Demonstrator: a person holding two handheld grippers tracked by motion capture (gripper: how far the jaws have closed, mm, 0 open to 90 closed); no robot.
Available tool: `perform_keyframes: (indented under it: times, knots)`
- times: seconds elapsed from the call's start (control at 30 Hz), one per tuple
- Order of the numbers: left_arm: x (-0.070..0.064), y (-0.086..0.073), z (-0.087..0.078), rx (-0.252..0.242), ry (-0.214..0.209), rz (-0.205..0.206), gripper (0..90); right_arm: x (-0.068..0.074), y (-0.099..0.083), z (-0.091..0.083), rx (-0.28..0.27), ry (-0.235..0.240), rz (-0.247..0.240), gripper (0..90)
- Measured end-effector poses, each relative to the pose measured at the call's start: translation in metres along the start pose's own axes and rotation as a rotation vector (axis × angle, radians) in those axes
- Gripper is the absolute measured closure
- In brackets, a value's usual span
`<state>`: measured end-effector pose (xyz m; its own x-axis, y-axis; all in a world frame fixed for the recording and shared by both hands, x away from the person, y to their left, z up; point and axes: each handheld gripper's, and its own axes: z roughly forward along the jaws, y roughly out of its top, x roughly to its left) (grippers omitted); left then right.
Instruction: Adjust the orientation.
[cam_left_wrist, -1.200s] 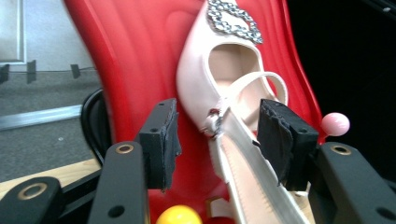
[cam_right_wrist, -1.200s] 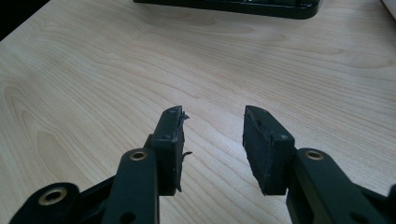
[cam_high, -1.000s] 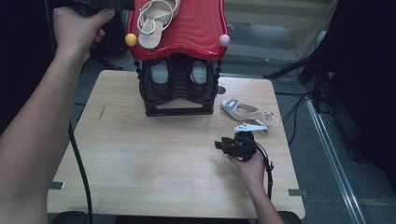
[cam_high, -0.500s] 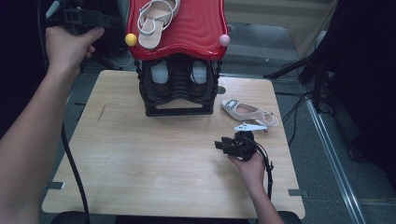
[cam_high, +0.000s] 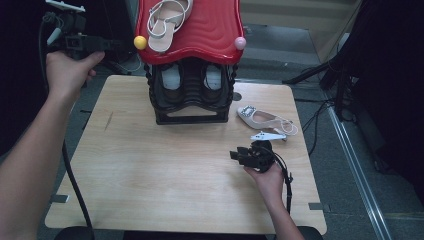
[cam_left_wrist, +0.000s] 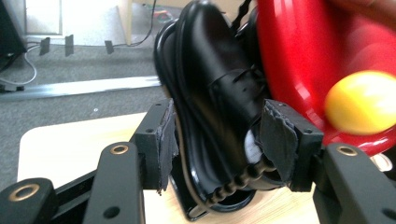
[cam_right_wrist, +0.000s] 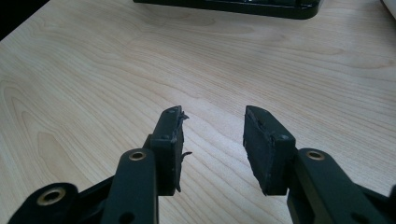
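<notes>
Shoes are the work here, and the high view shows the left claw (cam_high: 107, 45) held up at the far left, off the counter (cam_high: 150, 165) edge, level with the red top (cam_high: 200, 32) of the shoe rack (cam_high: 192, 92), where a beige sandal (cam_high: 162, 22) lies; a second sandal (cam_high: 265, 119) rests on the counter right of the rack, and the right claw (cam_high: 237, 155) sits low near it, well apart from the rack. Left gripper view: jaws apart, nothing between them, aimed at a black shoe (cam_left_wrist: 219, 102) in the rack's lower tier, with a yellow knob (cam_left_wrist: 362, 102) close on the right. I judge the step to be the approach to that shoe; next calls for sliding in under the red top without clipping the knob or the rack posts. Right gripper view: jaws apart over bare wood, rack base (cam_right_wrist: 224, 7) far ahead, plenty of open counter around.
</notes>
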<state>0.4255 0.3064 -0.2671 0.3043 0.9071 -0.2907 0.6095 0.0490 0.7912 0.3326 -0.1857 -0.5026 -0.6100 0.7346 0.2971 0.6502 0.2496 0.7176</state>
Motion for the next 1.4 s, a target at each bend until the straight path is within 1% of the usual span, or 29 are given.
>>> perform_keyframes:
  times: [0.03,0.07,0.1,0.17,0.23,0.27,0.33,0.43,0.5,0.57,0.6,0.7,0.73,0.8,0.87,0.97,1.0,1.1,1.27,1.37,1.4]
  knots:
    - [0.003,-0.003,0.001,0.005,-0.002,-0.002,46.7,0.000,0.000,0.000,0.000,0.000,0.000,59.2]
    - [0.005,-0.005,0.001,-0.001,0.009,0.001,46.8,0.000,0.000,0.000,0.000,0.000,0.001,59.1]
    - [0.007,-0.008,0.002,-0.002,0.010,-0.003,47.0,0.000,0.000,0.000,0.000,0.001,0.002,59.1]
    - [0.010,-0.013,0.004,0.006,0.010,-0.005,47.0,0.000,0.000,0.000,-0.002,0.002,0.000,59.1]
    - [0.012,-0.018,0.006,0.009,0.022,0.006,46.9,0.000,0.000,0.000,-0.004,0.003,0.000,58.9]
    - [0.014,-0.021,0.007,0.010,0.015,0.001,46.8,0.000,0.000,0.000,-0.004,0.003,0.001,58.8]
    - [0.015,-0.028,0.011,0.013,0.012,-0.010,46.6,-0.001,0.000,0.000,-0.006,0.004,-0.003,58.6]
    - [0.017,-0.038,0.017,0.022,0.019,-0.010,46.5,0.000,0.000,0.000,-0.005,0.005,-0.002,58.5]
    - [0.019,-0.044,0.021,0.030,0.020,-0.023,46.6,0.000,0.000,-0.001,-0.007,0.005,0.001,58.6]
    - [0.020,-0.050,0.024,0.029,0.015,-0.024,46.7,-0.001,0.000,-0.001,-0.008,0.004,-0.002,58.6]
    - [0.021,-0.053,0.026,0.040,0.015,-0.017,46.7,-0.001,0.000,-0.001,-0.009,0.006,-0.001,58.6]
    - [0.021,-0.062,0.031,0.040,0.010,-0.019,46.7,-0.001,0.000,-0.002,-0.014,0.008,0.000,58.7]
    - [0.022,-0.064,0.032,0.051,0.009,-0.015,46.7,-0.001,0.001,-0.002,-0.015,0.010,0.004,59.1]
    - [0.021,-0.071,0.038,0.052,0.020,-0.019,46.7,-0.001,0.001,-0.003,-0.021,0.011,-0.001,59.4]
    - [0.022,-0.076,0.042,0.073,0.007,-0.028,47.3,-0.001,0.002,-0.005,-0.035,0.018,-0.004,60.3]
    - [0.023,-0.084,0.046,0.080,-0.005,-0.036,47.7,0.000,0.003,-0.008,-0.052,0.016,-0.014,61.7]
    - [0.023,-0.086,0.047,0.080,-0.011,-0.036,47.7,0.001,0.004,-0.009,-0.056,0.024,-0.009,61.9]
    - [0.022,-0.094,0.047,0.079,-0.029,-0.037,47.9,0.000,0.003,-0.008,-0.048,0.037,-0.005,63.2]
    - [0.021,-0.110,0.050,0.085,-0.036,-0.039,48.1,-0.001,0.003,-0.007,-0.041,0.053,0.007,66.8]
    - [0.021,-0.118,0.051,0.081,-0.039,-0.038,48.3,-0.001,0.003,-0.006,-0.036,0.037,0.006,66.9]
    - [0.021,-0.121,0.052,0.087,-0.042,-0.037,48.3,-0.002,0.003,-0.006,-0.036,0.037,0.008,66.8]
